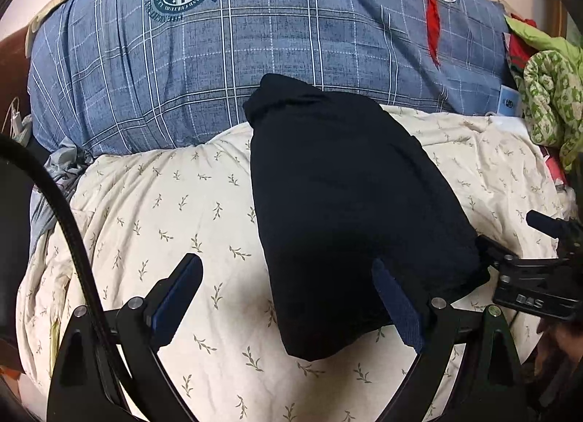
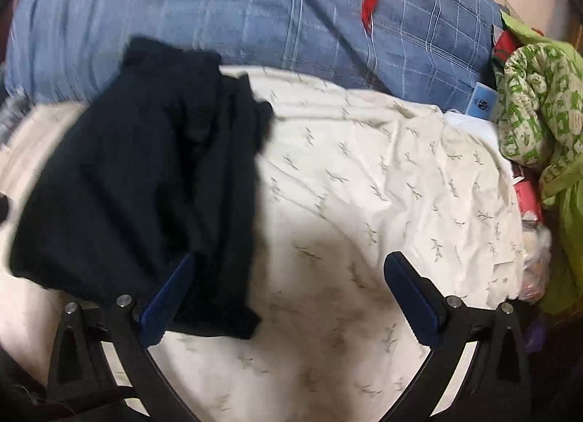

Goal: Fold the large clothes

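While both jaws gape wide, left gripper (image 1: pixel 288 298) and right gripper (image 2: pixel 291 291) hold nothing; pinch the black garment (image 1: pixel 346 211) hem near 6 o'clock, fold toward 12.

Matt black cloth garment (image 1: pixel 349 203) on a soft, wrinkled cream printed quilt (image 1: pixel 175 211); gripper fingers (image 1: pixel 399 305) faced with rough blue textured pads.

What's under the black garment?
The black garment lies on the cream leaf-print quilt, its far end against the blue plaid duvet. Both grippers, left and right, are open. Anything beneath the garment is covered.
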`<action>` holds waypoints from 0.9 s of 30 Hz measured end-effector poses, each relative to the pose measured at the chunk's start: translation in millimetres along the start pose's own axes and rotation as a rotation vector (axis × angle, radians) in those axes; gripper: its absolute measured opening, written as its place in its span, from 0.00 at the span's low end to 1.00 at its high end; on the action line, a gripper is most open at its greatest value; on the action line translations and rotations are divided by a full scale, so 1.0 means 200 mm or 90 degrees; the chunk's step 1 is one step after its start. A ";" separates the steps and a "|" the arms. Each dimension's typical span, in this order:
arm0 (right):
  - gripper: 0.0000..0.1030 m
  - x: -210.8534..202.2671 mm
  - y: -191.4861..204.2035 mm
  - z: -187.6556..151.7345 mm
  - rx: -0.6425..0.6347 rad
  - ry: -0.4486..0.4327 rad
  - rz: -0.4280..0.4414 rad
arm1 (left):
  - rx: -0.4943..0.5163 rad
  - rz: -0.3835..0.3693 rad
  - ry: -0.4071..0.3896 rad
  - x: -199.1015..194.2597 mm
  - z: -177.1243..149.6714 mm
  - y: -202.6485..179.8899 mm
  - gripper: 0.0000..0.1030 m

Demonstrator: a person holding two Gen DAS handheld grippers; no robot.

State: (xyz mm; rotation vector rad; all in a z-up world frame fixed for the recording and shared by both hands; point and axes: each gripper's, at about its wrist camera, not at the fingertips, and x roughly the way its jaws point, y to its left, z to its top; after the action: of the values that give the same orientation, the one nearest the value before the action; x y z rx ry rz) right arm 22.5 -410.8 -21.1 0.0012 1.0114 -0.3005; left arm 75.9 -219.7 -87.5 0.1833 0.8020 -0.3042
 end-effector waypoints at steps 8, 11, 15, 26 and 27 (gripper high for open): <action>1.00 -0.09 0.23 0.06 -0.047 -0.031 0.045 | -0.005 0.005 0.006 -0.01 -0.01 0.05 0.91; 1.00 -0.06 0.24 0.05 -0.051 -0.025 0.041 | -0.010 0.003 0.005 -0.01 -0.01 0.07 0.91; 1.00 -0.05 0.20 0.02 -0.039 -0.018 0.042 | -0.020 -0.004 0.013 0.02 -0.02 0.09 0.91; 1.00 -0.04 0.04 -0.02 -0.047 0.014 0.078 | -0.017 0.002 0.035 0.09 -0.05 0.08 0.91; 1.00 -0.05 0.04 -0.02 -0.049 0.012 0.078 | -0.012 0.003 0.036 0.09 -0.05 0.07 0.91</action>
State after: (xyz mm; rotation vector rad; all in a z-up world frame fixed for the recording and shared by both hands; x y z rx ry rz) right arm 16.0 -401.0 -17.0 -0.0030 1.0365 -0.1500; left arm 86.0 -207.5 -106.9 0.1765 0.8601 -0.2886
